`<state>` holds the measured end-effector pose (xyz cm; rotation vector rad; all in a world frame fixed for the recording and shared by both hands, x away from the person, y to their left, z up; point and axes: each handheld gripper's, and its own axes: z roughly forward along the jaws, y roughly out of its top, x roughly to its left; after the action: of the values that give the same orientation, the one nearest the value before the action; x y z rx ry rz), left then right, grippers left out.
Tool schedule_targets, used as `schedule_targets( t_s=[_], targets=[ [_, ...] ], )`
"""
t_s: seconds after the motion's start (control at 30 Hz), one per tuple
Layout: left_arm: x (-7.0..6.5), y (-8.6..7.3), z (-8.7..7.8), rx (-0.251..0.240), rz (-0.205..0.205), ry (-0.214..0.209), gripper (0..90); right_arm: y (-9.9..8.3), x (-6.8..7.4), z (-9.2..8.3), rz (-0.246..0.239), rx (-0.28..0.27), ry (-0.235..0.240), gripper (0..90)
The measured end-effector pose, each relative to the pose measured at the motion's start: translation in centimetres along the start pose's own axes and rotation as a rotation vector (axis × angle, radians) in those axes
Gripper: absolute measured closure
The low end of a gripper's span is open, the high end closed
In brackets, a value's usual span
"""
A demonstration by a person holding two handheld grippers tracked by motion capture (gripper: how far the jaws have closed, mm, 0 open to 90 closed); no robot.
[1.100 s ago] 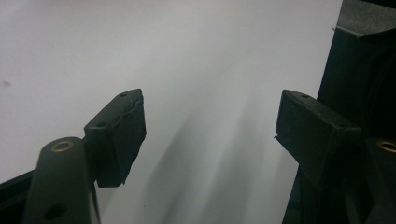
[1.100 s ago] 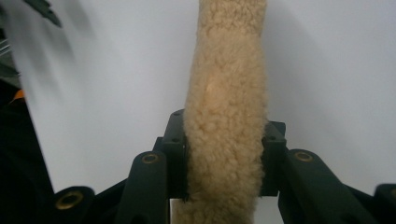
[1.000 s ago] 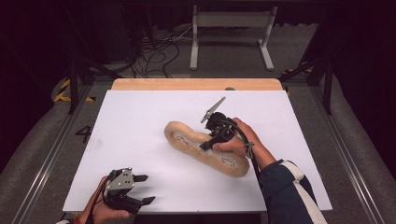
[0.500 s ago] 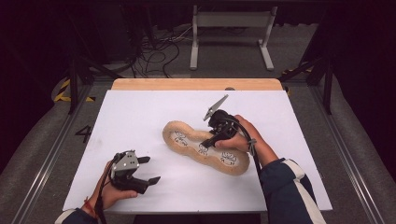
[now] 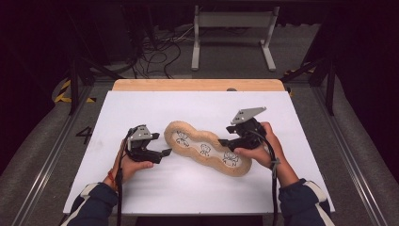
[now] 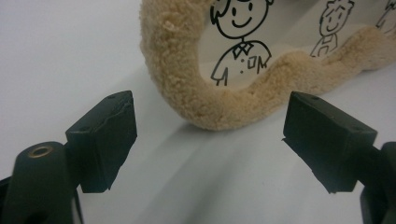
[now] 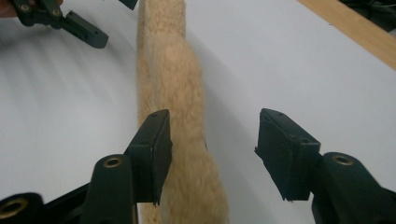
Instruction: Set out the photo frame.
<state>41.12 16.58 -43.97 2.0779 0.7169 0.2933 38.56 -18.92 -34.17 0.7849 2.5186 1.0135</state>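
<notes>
A tan plush-rimmed pad [image 5: 204,149] with three lobes lies flat on the white board [image 5: 141,103], with cartoon people drawn on its white inside. My left gripper [image 5: 160,145] is open at the pad's left end. In the left gripper view the fuzzy rim [image 6: 168,56] curves just ahead of the open gripper [image 6: 210,107], apart from both jaws. My right gripper [image 5: 227,135] is open over the pad's right part. In the right gripper view its jaws [image 7: 215,121] straddle the plush edge [image 7: 170,70], the left jaw resting on the fuzz. The left gripper [image 7: 70,23] shows farther off.
A wooden strip [image 5: 197,84] borders the board's far edge. Behind it on the floor are a metal stand [image 5: 233,28] and loose cables [image 5: 160,47]. Metal rails run along both sides of the table.
The left gripper has come up from the front-left of the board to the pad's left end. The right gripper has shifted a little to the right along the pad.
</notes>
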Motion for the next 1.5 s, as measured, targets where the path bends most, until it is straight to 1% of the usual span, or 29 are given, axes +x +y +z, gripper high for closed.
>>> schedule_targets(
  t_s=[0.07, 0.1, 0.13, 0.17, 0.2, 0.23, 0.3, 0.37, 0.4, 0.43, 0.47, 0.5, 0.53, 0.6, 0.63, 0.7, 0.73, 0.77, 0.8, 0.83, 0.87, 0.9, 0.93, 1.0, 1.1, 1.13, 1.27, 1.43, 1.5],
  targets=[
    [0.2, 0.3, 0.6, 0.000, 0.002, 0.009, 19.0, -1.1, 0.5, -0.8, 0.009, -0.040, -0.015, 43.8],
    [0.2, 0.5, 1.0, 0.004, -0.010, 0.009, 18.9, -1.6, 0.7, -1.2, 0.018, -0.058, -0.021, 42.6],
    [0.4, 0.6, 1.2, 0.010, -0.003, 0.012, 18.9, -2.3, 0.9, -1.7, 0.028, -0.080, -0.034, 42.3],
    [0.4, 0.7, 1.4, 0.008, -0.011, 0.015, 19.0, -2.9, 1.1, -2.1, 0.045, -0.094, -0.040, 42.0],
    [0.5, 0.8, 1.7, 0.009, -0.010, 0.014, 19.3, -3.3, 1.2, -2.3, 0.056, -0.104, -0.042, 41.6],
    [0.6, 0.9, 1.9, 0.008, -0.021, 0.015, 19.4, -3.8, 1.4, -2.5, 0.063, -0.114, -0.045, 41.1],
    [0.8, 1.1, 2.2, 0.004, -0.016, -0.009, 22.7, -5.0, 1.7, -2.9, 0.087, -0.133, -0.056, 40.1],
    [0.8, 1.3, 2.6, 0.002, 0.002, 0.005, 23.8, -6.2, 1.9, -3.0, 0.118, -0.142, -0.067, 39.3],
    [0.8, 1.3, 2.8, 0.003, -0.004, 0.000, 24.7, -6.8, 2.1, -2.9, 0.135, -0.143, -0.065, 39.3],
    [0.8, 1.4, 3.0, 0.002, 0.004, 0.002, 24.9, -7.4, 2.2, -2.8, 0.141, -0.141, -0.069, 39.3],
    [0.8, 1.4, 3.3, 0.009, -0.007, 0.001, 24.9, -7.9, 2.4, -2.8, 0.135, -0.142, -0.081, 39.5],
    [0.9, 1.4, 3.5, 0.015, -0.018, -0.007, 25.4, -8.4, 2.5, -2.8, 0.133, -0.149, -0.089, 40.3],
    [1.0, 1.5, 3.6, 0.013, -0.013, -0.014, 27.8, -9.0, 2.6, -2.9, 0.150, -0.164, -0.083, 41.0],
    [0.9, 1.6, 3.7, 0.005, -0.026, -0.016, 30.5, -9.6, 2.8, -3.1, 0.160, -0.184, -0.102, 43.2],
    [1.0, 1.6, 3.7, -0.003, -0.017, -0.037, 34.9, -9.9, 2.9, -3.1, 0.168, -0.195, -0.104, 44.1],
    [0.9, 1.6, 3.6, 0.003, -0.008, -0.030, 37.6, -10.9, 3.0, -3.3, 0.201, -0.259, -0.113, 48.2],
    [0.9, 1.5, 3.5, 0.002, -0.013, -0.031, 38.7, -11.2, 2.9, -3.3, 0.216, -0.286, -0.103, 49.8],
    [0.9, 1.5, 3.5, 0.002, -0.013, -0.031, 41.2, -11.6, 2.7, -3.3, 0.250, -0.305, -0.114, 52.0],
    [1.0, 1.5, 3.3, 0.007, -0.002, -0.030, 41.2, -11.6, 2.7, -3.3, 0.250, -0.305, -0.114, 52.0],
    [0.9, 1.3, 3.1, 0.008, -0.010, -0.029, 42.7, -11.7, 2.6, -3.3, 0.262, -0.317, -0.126, 52.6],
    [0.9, 1.3, 3.0, 0.013, 0.002, -0.026, 44.8, -11.9, 2.4, -3.2, 0.269, -0.329, -0.118, 55.6],
    [0.8, 1.2, 2.9, 0.017, 0.015, -0.020, 45.7, -11.8, 2.4, -3.0, 0.263, -0.319, -0.118, 56.9],
    [0.7, 1.2, 2.8, 0.019, 0.018, -0.014, 46.5, -11.8, 2.5, -2.9, 0.252, -0.311, -0.128, 59.9],
    [0.5, 1.0, 2.5, 0.028, 0.029, -0.001, 48.8, -11.7, 2.7, -2.6, 0.226, -0.301, -0.143, 62.6],
    [0.4, 0.8, 2.2, 0.033, 0.026, -0.001, 52.3, -11.7, 2.7, -2.5, 0.226, -0.303, -0.146, 63.3],
    [0.4, 0.7, 2.0, 0.036, 0.032, 0.001, 52.3, -11.7, 2.6, -2.5, 0.231, -0.301, -0.146, 63.6],
    [0.0, 0.4, 1.4, 0.042, 0.038, 0.014, 55.3, -11.5, 2.6, -2.2, 0.225, -0.294, -0.165, 64.0],
    [-0.6, 0.0, 0.7, 0.057, 0.034, 0.017, 55.9, -11.3, 2.4, -1.5, 0.220, -0.292, -0.180, 64.1],
    [-0.6, 0.0, 0.5, 0.060, 0.041, 0.018, 56.0, -11.2, 2.3, -1.3, 0.218, -0.285, -0.184, 64.1]
  ],
)
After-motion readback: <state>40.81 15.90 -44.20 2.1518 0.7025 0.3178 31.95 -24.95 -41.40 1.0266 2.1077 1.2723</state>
